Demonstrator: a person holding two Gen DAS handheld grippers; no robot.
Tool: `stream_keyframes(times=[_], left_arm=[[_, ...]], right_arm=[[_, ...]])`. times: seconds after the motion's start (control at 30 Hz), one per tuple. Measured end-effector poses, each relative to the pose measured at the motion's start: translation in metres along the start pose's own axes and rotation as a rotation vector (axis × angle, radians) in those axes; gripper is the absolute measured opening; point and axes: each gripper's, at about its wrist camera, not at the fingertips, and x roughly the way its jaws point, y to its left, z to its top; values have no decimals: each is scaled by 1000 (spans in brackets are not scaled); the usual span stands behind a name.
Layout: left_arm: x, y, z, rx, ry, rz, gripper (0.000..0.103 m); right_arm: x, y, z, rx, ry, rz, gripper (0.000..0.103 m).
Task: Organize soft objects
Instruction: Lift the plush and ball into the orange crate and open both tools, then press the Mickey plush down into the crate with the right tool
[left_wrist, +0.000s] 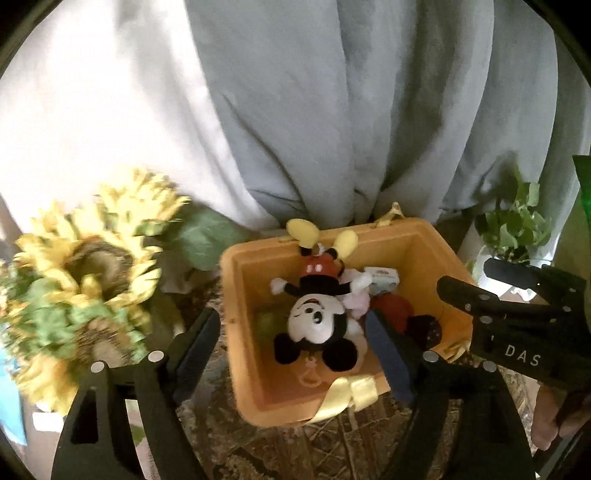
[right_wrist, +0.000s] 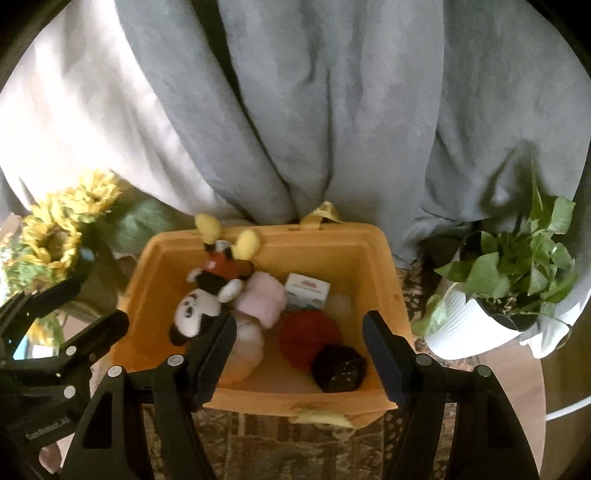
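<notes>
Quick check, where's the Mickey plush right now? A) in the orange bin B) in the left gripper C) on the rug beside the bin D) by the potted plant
A. The Mickey plush lies inside the orange bin, feet up against the far wall, and both grippers, left and right, are open and hold nothing.

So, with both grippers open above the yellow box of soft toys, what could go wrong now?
The Mickey plush lies head down with its yellow feet over the box rim; a nudge could tip it out. The potted plant stands close on the right, so a wide swing of the right gripper might knock it.
</notes>
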Motion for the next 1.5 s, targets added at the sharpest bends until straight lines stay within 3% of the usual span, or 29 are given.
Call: stream_keyframes(times=[0.4, 0.83, 0.93, 1.03, 1.27, 1.5], left_arm=[[-7, 17, -22, -85, -39, 80, 87], [33, 27, -26, -109, 12, 95, 87], [39, 28, -25, -109, 18, 96, 87], [42, 28, -25, -111, 21, 90, 87], [39, 27, -25, -110, 16, 67, 87], [29, 13, -27, -85, 6, 46, 87]], right_arm=[[25, 24, -4, -74, -30, 141, 68], [92, 23, 5, 23, 33, 221, 52], [103, 23, 8, 38, 46, 219, 42], [110, 22, 9, 52, 54, 230, 20], [92, 17, 0, 52, 35, 205, 18], [69, 3, -20, 97, 73, 114, 19]])
